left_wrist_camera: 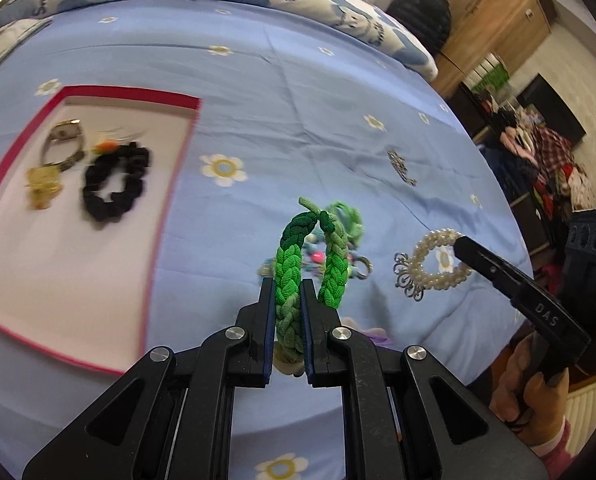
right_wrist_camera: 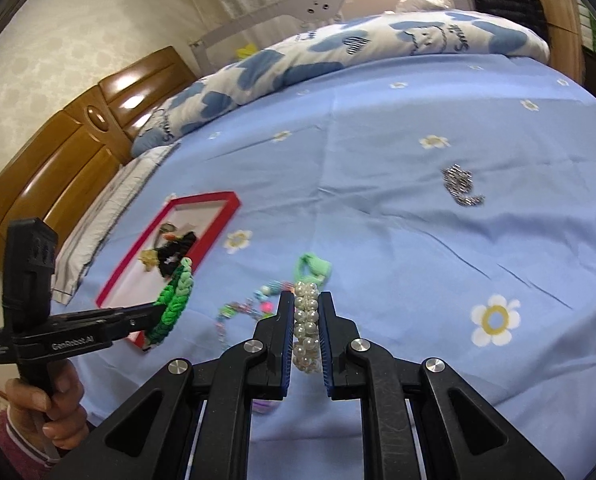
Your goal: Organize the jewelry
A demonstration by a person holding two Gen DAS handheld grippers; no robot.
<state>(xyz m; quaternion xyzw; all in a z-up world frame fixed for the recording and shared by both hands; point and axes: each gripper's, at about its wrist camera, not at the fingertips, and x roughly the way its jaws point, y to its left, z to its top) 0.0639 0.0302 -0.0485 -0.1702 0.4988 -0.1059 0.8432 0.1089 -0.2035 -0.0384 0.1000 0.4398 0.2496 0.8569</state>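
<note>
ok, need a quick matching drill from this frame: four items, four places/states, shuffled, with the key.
Items
1. green braided band
2. pearl bracelet
3. black scrunchie
4. silver sparkly piece

Places
A. lying in the red-rimmed tray
B. alone on the blue sheet, far from the tray
C. clamped in the left gripper
D. clamped in the right gripper

Pairs: 1-C, 2-D, 3-A, 4-B
</note>
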